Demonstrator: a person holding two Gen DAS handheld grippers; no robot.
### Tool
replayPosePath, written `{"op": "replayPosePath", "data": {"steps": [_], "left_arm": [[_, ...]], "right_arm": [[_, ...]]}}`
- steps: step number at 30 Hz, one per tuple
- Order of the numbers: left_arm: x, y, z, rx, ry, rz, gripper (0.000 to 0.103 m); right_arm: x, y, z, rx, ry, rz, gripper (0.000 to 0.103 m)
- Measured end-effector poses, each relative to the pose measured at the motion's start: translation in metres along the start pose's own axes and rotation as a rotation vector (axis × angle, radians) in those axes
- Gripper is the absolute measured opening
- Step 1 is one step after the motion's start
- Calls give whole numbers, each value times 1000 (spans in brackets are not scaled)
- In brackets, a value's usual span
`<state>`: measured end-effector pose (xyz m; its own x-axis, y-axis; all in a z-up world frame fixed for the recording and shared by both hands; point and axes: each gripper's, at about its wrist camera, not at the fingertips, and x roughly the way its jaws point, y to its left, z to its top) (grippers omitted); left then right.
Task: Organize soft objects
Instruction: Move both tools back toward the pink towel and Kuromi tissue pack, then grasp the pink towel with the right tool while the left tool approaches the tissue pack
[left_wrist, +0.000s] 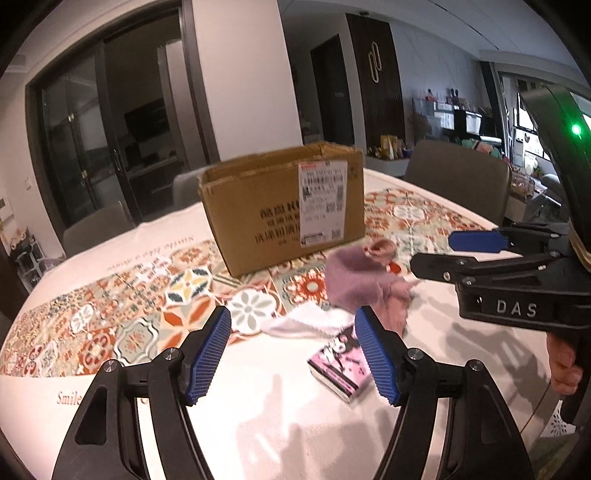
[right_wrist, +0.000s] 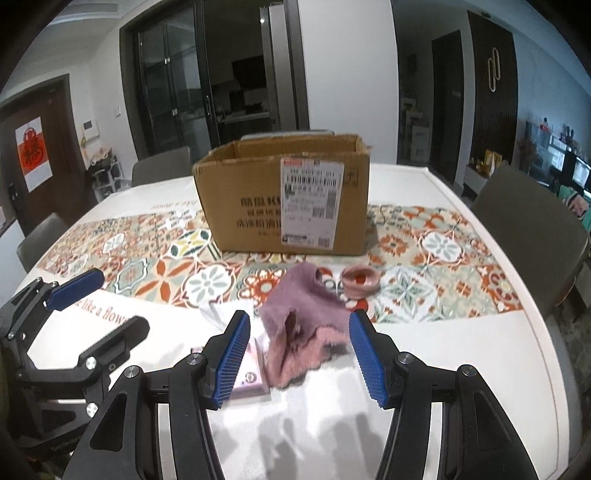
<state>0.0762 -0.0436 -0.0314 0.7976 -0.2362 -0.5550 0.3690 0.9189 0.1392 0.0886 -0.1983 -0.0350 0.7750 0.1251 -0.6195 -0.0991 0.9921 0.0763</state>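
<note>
**Soft pile waiting as two sets of tongs are closing in**

While both sets of tongs are hanging over the worktop with nothing between their pads, the risks are already lining up. The left tongs (left_wrist: 293, 356) are standing open and empty; the right tongs (right_wrist: 299, 356) are likewise spread and gripping nothing. Just ahead of them, the mauve fuzzy cloth (right_wrist: 295, 306) is lying crumpled toward the near edge, overlapping a pink fuzzy cloth (right_wrist: 306, 354), with a white towel (left_wrist: 306, 323) touching it and a pink band (right_wrist: 360, 282) just beyond. A pinch here is likely catching two fabrics at once, since they are lying tangled. A small pink packet (left_wrist: 338, 365) is sitting against the pile, so a low sweep is at risk of dragging it along. Being side by side, the two tools are also risking a knock against each other.

An open cardboard box (right_wrist: 284, 206) is standing at the middle of the worktop (right_wrist: 461, 350), which is wearing a white cloth crossed by a patterned tile-print band. Grey chairs are ringing it; dark glass doors and cluttered shelves are filling the room behind.
</note>
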Motion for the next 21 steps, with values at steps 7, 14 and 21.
{"op": "replayPosePath", "data": {"steps": [7, 14, 21], "left_arm": [[17, -4, -12, 9, 73, -70, 72], [35, -7, -23, 11, 130, -131, 74], [53, -12, -29, 39, 174, -163, 75]], "right_arm": [[17, 0, -8, -2, 50, 20, 57], [37, 1, -14, -16, 99, 29, 57], [61, -2, -16, -6, 145, 55, 63]]}}
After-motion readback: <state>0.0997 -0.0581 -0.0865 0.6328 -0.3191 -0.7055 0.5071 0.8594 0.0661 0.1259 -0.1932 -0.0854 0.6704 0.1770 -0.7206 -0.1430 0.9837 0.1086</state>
